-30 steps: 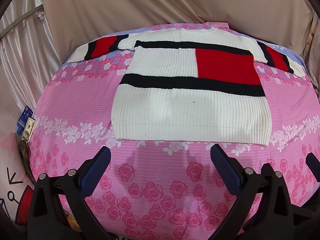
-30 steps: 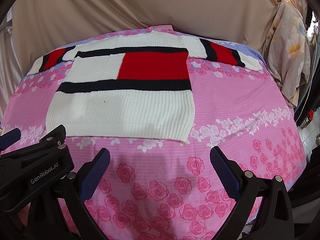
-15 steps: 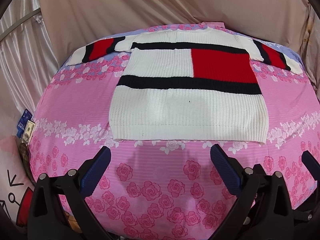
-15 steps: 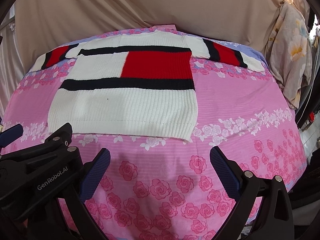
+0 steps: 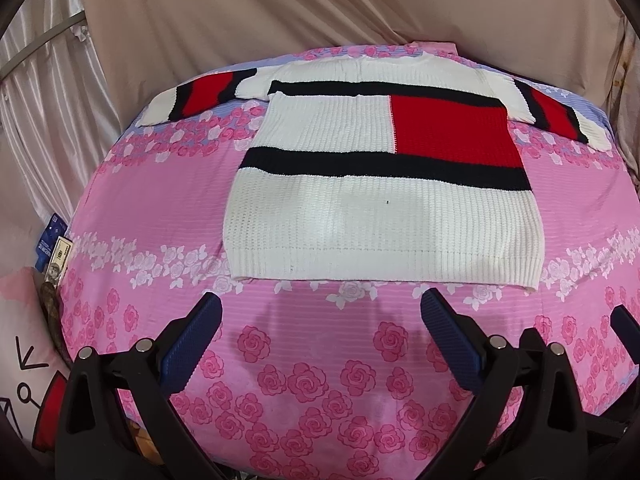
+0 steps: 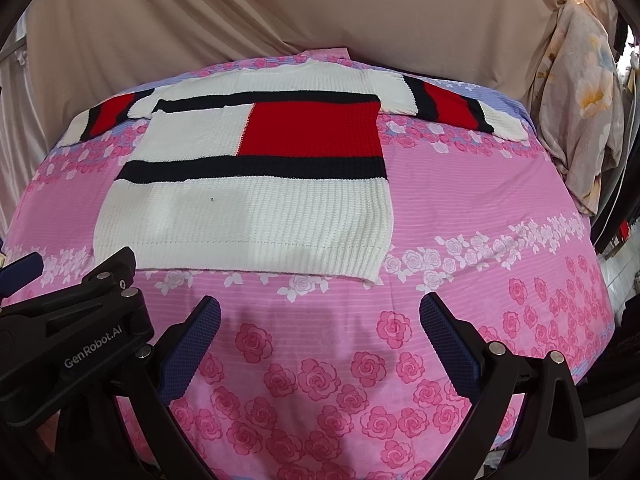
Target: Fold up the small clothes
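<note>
Blue-padded fingers (image 5: 448,340) of the left gripper (image 5: 320,340) spread wide apart nearest the lens, holding nothing, above the rose-printed pink bedsheet (image 5: 320,380). Same for the right gripper (image 6: 320,340): ribbed blue fingers (image 6: 448,340) well apart and empty, with part of the left gripper's black body at the near left in the right wrist view.

Just beyond both, a knitted sweater (image 5: 380,208) laid flat and unfolded on the bed, hem toward the near edge, neckline at the far edge. Chunky white rib knit at the hem and lower body; a black horizontal band across the middle; above it a white panel on the left beside a red square panel on the right; a second black band near the shoulders. Sleeves stretched out to left and right, each white with a red block edged in black. One tiny dark speck on the white lower body.

Farther back, beige draped curtain (image 5: 320,20) behind the bed; floral cloth (image 6: 572,112) hanging at far right.
</note>
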Motion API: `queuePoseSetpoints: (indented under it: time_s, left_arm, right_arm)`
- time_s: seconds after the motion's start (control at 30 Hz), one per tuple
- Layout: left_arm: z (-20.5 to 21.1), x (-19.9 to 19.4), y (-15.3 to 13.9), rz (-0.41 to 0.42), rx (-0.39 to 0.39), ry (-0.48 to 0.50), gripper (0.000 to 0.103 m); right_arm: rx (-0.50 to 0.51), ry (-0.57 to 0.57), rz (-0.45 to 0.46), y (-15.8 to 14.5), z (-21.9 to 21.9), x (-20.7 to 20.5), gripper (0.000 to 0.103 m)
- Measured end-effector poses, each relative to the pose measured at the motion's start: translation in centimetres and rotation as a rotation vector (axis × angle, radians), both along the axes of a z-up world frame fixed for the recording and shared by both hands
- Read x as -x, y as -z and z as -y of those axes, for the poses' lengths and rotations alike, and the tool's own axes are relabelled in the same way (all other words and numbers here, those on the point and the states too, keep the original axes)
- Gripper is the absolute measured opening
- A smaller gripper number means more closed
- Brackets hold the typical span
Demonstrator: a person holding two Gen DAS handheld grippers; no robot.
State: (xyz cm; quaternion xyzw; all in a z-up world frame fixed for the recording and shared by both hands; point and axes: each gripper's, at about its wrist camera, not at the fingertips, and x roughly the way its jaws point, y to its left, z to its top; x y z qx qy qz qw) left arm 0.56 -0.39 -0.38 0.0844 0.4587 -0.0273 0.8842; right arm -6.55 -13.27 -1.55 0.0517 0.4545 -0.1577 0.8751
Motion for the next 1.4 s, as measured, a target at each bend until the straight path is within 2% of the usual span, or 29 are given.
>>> queuePoseSetpoints:
  time_s: [0.37, 0.47, 0.67, 0.8, 0.87, 0.93, 0.97, 1.03, 1.1, 1.13, 1.27, 1.4]
  left_arm:
    - [0.5, -0.8, 0.7, -0.016, -0.012, -0.01, 0.098]
    - [0.5, -1.7, 0.7, -0.028, 0.0, -0.025, 0.098]
    - [-1.5, -4.0, -0.1, -0.027, 0.067, -0.114, 0.098]
    - [-3.6, -6.0, -0.1, -0.029, 0.126, -0.202, 0.098]
    - [-4.5, -7.9, 0.3, -0.039, 0.166, -0.219, 0.097]
    - [-4.8, -9.8, 1.0, -0.05, 0.196, -0.201, 0.097]
    - [-4.8, -10.9, 1.3, -0.058, 0.195, -0.19, 0.093]
    - [-4.6, -13.8, 2.1, -0.055, 0.18, -0.153, 0.093]
    - [-4.3, -15.6, 2.5, -0.033, 0.158, -0.144, 0.093]
    - [-4.1, -16.7, 2.9, -0.022, 0.149, -0.144, 0.093]
    - [-2.8, -19.6, 4.5, -0.02, 0.126, -0.17, 0.093]
    - [-1.7, -20.8, 5.6, -0.031, 0.138, -0.182, 0.093]
  right_arm:
    - [-0.014, 0.026, -0.022, 0.5, 1.8, -0.9, 0.098]
    - [-0.023, 0.037, -0.007, 0.5, 3.5, -1.1, 0.097]
    - [-0.079, 0.034, 0.097, -1.4, 11.6, -2.4, 0.097]
    - [-0.11, 0.039, 0.169, -2.2, 19.6, -6.3, 0.097]
    - [-0.162, 0.101, 0.179, -1.5, 23.6, -8.8, 0.097]
    - [-0.227, 0.198, 0.222, -0.2, 28.2, -11.3, 0.091]
    - [-0.242, 0.238, 0.233, 0.3, 29.7, -12.1, 0.085]
    - [-0.279, 0.333, 0.259, 2.3, 33.4, -14.3, 0.075]
    - [-0.312, 0.402, 0.279, 4.2, 36.2, -16.1, 0.054]
    - [-0.34, 0.435, 0.289, 5.3, 37.7, -17.3, 0.052]
    - [-0.359, 0.518, 0.334, 7.7, 41.9, -20.8, 0.052]
    - [-0.422, 0.616, 0.38, 9.6, 46.1, -23.1, 0.054]
